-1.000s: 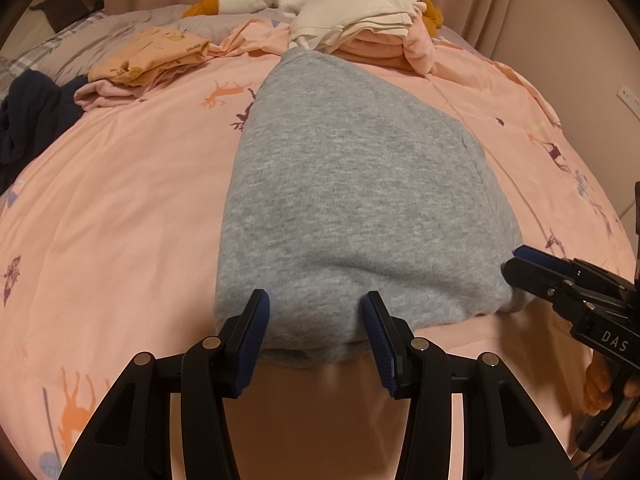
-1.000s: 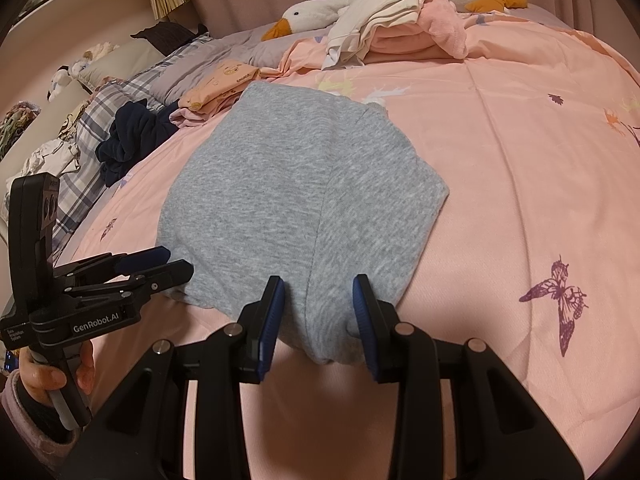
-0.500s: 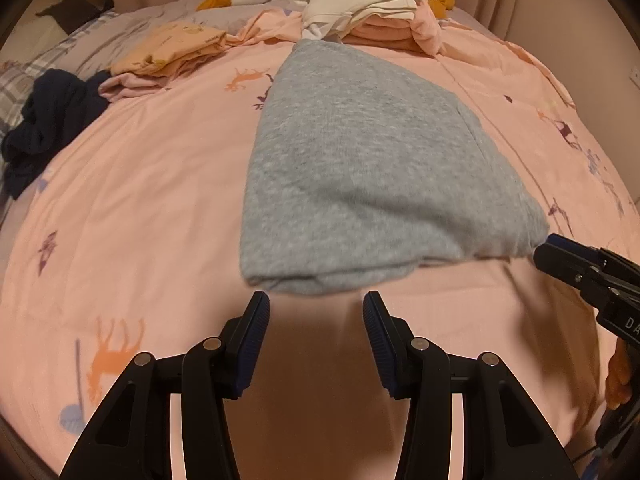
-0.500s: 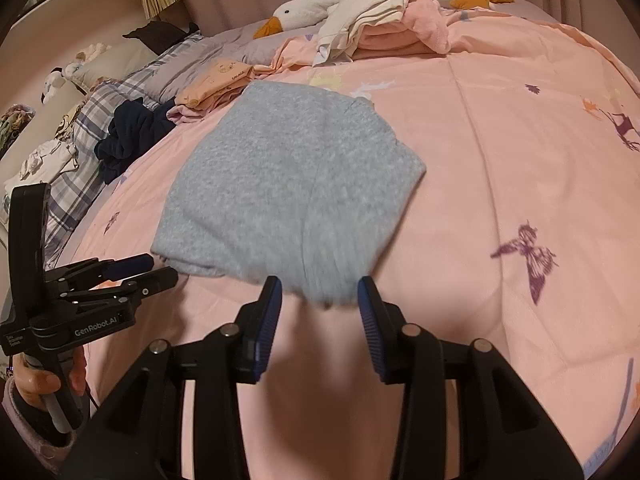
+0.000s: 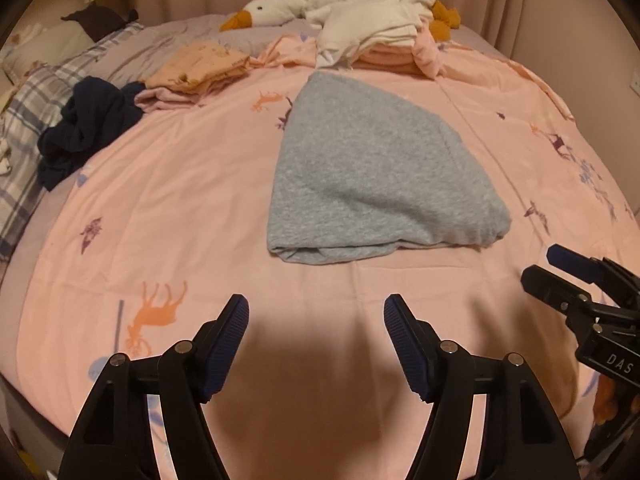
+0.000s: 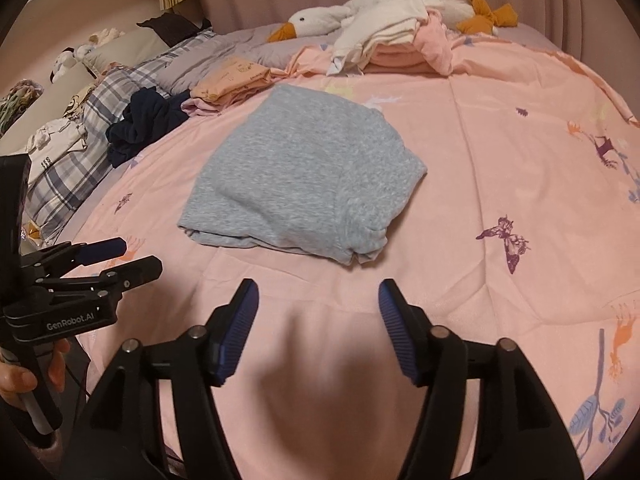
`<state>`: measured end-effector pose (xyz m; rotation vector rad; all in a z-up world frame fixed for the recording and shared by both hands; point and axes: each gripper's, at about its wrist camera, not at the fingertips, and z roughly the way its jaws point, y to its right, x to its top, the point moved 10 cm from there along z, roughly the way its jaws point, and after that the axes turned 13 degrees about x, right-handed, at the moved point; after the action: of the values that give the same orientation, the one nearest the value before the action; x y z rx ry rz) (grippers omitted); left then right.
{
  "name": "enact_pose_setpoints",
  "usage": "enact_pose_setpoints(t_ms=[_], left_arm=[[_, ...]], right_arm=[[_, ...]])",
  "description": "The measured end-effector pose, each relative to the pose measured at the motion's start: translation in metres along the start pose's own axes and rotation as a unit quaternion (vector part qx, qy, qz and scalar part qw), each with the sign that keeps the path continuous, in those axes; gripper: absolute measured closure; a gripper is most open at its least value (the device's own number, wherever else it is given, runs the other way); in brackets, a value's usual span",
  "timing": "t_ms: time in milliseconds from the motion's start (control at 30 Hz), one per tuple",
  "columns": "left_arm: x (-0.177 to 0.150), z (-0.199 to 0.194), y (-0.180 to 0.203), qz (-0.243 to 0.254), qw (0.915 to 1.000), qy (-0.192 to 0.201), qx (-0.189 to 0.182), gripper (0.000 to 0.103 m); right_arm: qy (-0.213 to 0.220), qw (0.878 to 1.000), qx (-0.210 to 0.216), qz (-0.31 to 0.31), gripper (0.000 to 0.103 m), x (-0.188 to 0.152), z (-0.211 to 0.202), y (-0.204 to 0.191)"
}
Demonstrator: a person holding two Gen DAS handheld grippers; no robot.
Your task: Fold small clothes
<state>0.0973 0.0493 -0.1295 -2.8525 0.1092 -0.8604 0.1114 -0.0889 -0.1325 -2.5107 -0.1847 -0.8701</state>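
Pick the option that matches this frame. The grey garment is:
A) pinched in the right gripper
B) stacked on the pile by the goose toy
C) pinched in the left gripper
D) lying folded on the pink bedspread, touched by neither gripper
D: the grey garment lies folded on the pink bedspread, while the left gripper and right gripper are both open, short of its near edge.

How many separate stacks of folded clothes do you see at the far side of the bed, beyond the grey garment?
2: an orange stack at the far left beside the navy heap, and a pink-and-cream stack against the goose toy. Others may be hidden.
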Motion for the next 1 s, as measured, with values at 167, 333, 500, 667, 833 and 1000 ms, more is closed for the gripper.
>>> enact_pose_setpoints(t_ms=[167, 333, 500, 667, 833, 1000], left_arm=[[0.005, -0.016, -0.006, -0.008, 0.9998, 0.016, 0.010, 0.031], [0.008, -0.031, -0.007, -0.011, 0.9990, 0.039, 0.018, 0.018], [0.010, -0.040, -0.010, -0.012, 0.9984, 0.043, 0.034, 0.014], [0.012, -0.044, -0.018, -0.031, 0.9979, 0.038, 0.041, 0.010], [0.012, -0.046, -0.021, -0.043, 0.9978, 0.027, 0.044, 0.009], [0.014, -0.047, -0.024, -0.051, 0.9971, 0.024, 0.052, 0.009]], right_arm=[[0.011, 1.000, 0.002, 0.002, 0.032, 0.003, -0.010, -0.006], [0.027, 1.000, -0.001, 0.006, 0.014, 0.005, -0.022, -0.009], [0.030, 1.000, -0.001, 0.007, 0.003, 0.008, -0.027, -0.014], [0.037, 0.999, -0.005, 0.001, 0.000, 0.012, -0.033, -0.018], [0.035, 0.999, -0.019, -0.007, 0.000, 0.013, -0.036, -0.020], [0.044, 0.999, -0.022, -0.010, 0.000, 0.018, -0.043, -0.024]])
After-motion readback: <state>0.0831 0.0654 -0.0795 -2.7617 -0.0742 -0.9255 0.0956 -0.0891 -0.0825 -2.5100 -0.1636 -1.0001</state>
